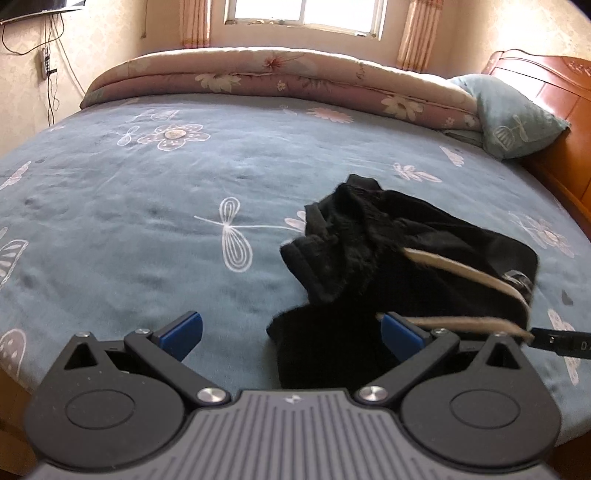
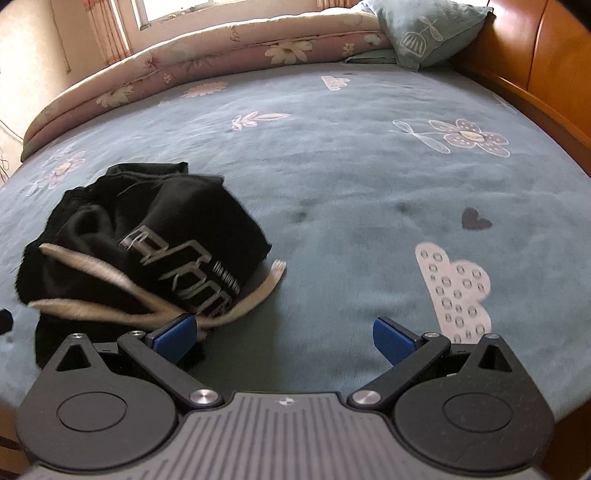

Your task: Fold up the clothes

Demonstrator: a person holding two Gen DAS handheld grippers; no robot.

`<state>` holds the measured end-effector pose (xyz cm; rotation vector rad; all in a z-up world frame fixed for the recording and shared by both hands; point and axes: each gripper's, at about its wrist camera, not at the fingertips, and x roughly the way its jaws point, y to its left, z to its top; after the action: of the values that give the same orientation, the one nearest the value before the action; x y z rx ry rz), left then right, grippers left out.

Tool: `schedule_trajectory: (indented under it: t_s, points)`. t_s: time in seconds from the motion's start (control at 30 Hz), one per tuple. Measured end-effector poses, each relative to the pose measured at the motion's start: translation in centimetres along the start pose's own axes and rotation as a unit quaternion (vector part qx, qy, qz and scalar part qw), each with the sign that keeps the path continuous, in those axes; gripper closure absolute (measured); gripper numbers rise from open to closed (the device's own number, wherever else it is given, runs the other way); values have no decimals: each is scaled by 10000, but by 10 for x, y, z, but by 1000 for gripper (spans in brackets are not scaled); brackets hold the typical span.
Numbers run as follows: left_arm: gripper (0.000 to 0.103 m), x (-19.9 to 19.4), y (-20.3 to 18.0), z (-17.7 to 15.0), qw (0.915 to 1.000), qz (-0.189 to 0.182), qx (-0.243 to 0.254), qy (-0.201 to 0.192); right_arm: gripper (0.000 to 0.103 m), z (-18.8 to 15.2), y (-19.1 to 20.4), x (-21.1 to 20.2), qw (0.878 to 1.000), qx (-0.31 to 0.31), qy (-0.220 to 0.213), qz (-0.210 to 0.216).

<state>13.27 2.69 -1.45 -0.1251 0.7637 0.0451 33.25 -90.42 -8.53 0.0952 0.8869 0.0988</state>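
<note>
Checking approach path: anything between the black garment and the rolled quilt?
Nothing: only bare blue bedsheet lies between the black garment and rolled quilt, in both wrist views.

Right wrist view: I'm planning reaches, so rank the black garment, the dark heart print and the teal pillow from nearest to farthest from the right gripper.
1. Black garment, crumpled, left, beside the right gripper.
2. Dark heart print, right, mid-bed.
3. Teal pillow, far right corner by the headboard.

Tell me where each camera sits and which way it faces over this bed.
Left wrist: sits on the left hand-held gripper, facing across the bed toward the window; its open blue pads show; black garment ahead-right.
Right wrist: sits on the right hand-held gripper, facing the headboard corner; open pads show; garment ahead-left.
Shared: garment, bed, rolled quilt, pillow.
</note>
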Motion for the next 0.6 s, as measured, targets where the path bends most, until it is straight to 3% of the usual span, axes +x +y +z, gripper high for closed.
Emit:
schedule_trajectory:
  t_s: [0.1, 0.27, 0.43, 0.6]
  points:
    - [1, 18, 6, 9, 9998, -9, -98, 177, 0, 11, -4, 15, 9999, -14, 106, -99]
    - [1, 32, 21, 30, 9980, -345, -424, 328, 0, 32, -17, 41, 9984, 161, 367, -394]
    - [1, 37, 35, 61, 9984, -66, -517, 210, 0, 55, -25, 58, 9964, 253, 464, -666]
    - [1, 67, 52, 72, 9957, 157, -715, 572, 0, 70, -33, 76, 9931, 362, 727, -842]
